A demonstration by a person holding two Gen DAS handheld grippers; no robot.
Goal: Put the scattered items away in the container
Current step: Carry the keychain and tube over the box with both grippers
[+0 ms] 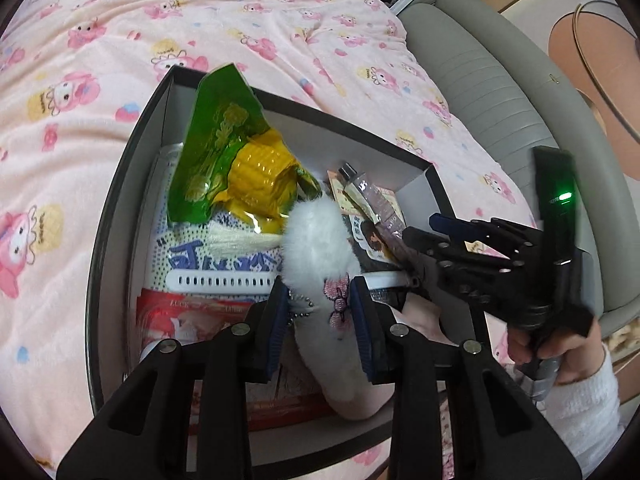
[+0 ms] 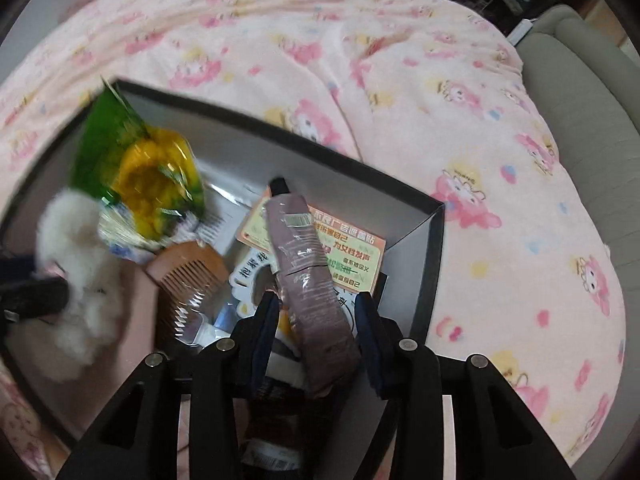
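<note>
Left tongs [image 1: 320, 312] grip the white plush toy [image 1: 320, 236]; right tongs [image 2: 316, 336] grip the mauve tube [image 2: 308, 280]. Both items hang over the box [image 1: 132, 148]. Lower each before releasing, clear of the other tongs.

Both grippers angle downward, left gripper [image 1: 320, 316] fingers clamped, right gripper [image 2: 318, 336] fingers seemingly clamped too.

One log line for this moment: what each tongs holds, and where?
left tongs: grips white plush toy | right tongs: around mauve tube | both over black box | release pending
</note>
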